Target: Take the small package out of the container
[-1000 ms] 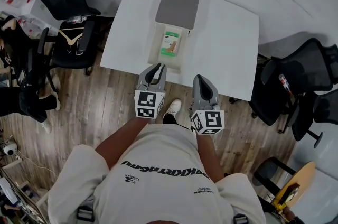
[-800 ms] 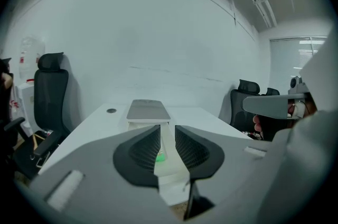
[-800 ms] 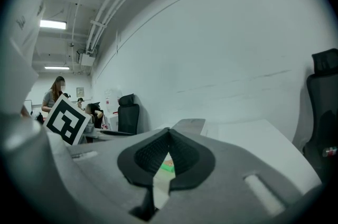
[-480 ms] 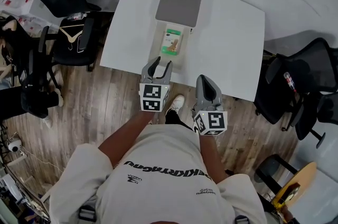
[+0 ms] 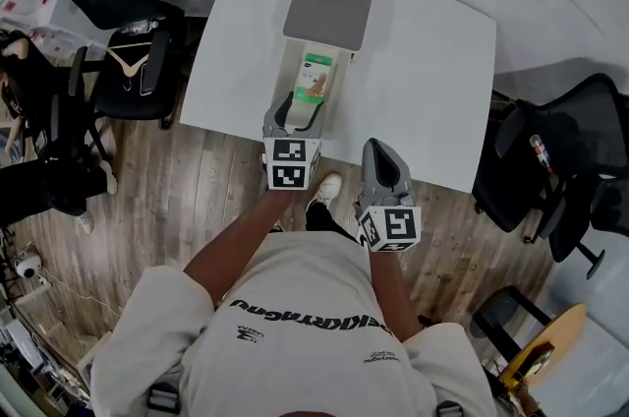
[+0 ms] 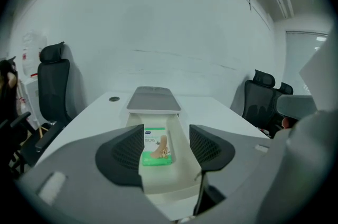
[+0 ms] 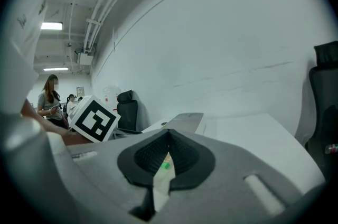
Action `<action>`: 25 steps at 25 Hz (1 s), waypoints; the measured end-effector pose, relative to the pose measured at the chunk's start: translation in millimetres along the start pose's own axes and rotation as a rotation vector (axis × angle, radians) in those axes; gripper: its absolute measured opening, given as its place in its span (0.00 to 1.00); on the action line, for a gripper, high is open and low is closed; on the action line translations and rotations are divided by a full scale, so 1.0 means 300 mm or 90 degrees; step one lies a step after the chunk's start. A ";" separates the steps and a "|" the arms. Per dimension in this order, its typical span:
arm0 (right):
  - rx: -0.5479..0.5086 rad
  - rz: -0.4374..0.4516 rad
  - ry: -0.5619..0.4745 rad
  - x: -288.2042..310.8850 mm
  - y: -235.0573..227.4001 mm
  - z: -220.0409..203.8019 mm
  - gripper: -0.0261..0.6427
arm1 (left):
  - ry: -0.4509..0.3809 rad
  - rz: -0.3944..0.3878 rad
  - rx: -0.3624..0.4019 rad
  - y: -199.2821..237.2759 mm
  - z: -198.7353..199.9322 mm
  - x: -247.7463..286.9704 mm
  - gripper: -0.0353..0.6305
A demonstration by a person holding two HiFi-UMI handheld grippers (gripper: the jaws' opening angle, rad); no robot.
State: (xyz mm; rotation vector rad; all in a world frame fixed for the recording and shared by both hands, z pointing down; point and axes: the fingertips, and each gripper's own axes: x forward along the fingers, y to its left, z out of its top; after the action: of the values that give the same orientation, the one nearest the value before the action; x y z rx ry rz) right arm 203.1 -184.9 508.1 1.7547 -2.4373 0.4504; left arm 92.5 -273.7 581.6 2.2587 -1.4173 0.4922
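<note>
One small package [image 6: 157, 146] lies flat in the open container [image 6: 184, 136] on the table [image 5: 423, 61]. To lift it cleanly, the left gripper [image 5: 295, 115] probably needs to dip lower into the container and straddle the package's near end before closing. Its jaws have just been opening and stand wide apart, touching nothing. The right gripper [image 5: 381, 154] hangs closed and empty.

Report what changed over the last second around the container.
The left gripper moved forward from the edge of the table to the near end of the container, and its jaws have just been opening. The small package lies ahead of them, not gripped. The right gripper stayed shut by the table edge. Package, container and grey lid did not move.
</note>
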 end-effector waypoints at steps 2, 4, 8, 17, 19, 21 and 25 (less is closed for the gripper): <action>0.002 0.003 0.003 0.009 -0.007 -0.005 0.04 | 0.008 0.005 -0.002 0.002 0.002 0.029 0.46; 0.004 0.005 0.006 0.018 -0.014 -0.008 0.04 | 0.016 0.009 -0.003 0.004 0.003 0.058 0.49; 0.004 0.009 0.010 0.028 -0.023 -0.014 0.04 | 0.037 0.017 -0.006 0.009 -0.011 0.108 0.53; 0.008 0.013 0.022 0.046 -0.035 -0.036 0.04 | 0.095 0.044 0.001 0.057 -0.065 0.208 0.59; 0.009 0.015 0.025 0.045 -0.037 -0.044 0.04 | 0.106 0.045 0.000 0.062 -0.084 0.232 0.59; 0.010 0.015 0.027 0.041 -0.041 -0.052 0.04 | 0.116 0.050 0.001 0.066 -0.096 0.251 0.60; 0.011 0.016 0.031 0.030 -0.049 -0.060 0.04 | 0.136 0.056 -0.001 0.070 -0.118 0.281 0.61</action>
State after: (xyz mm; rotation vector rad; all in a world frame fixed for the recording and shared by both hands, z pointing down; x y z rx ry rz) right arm 212.5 -192.1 530.1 1.7009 -2.4308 0.5122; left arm 105.9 -326.9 657.9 2.0782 -1.4102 0.7365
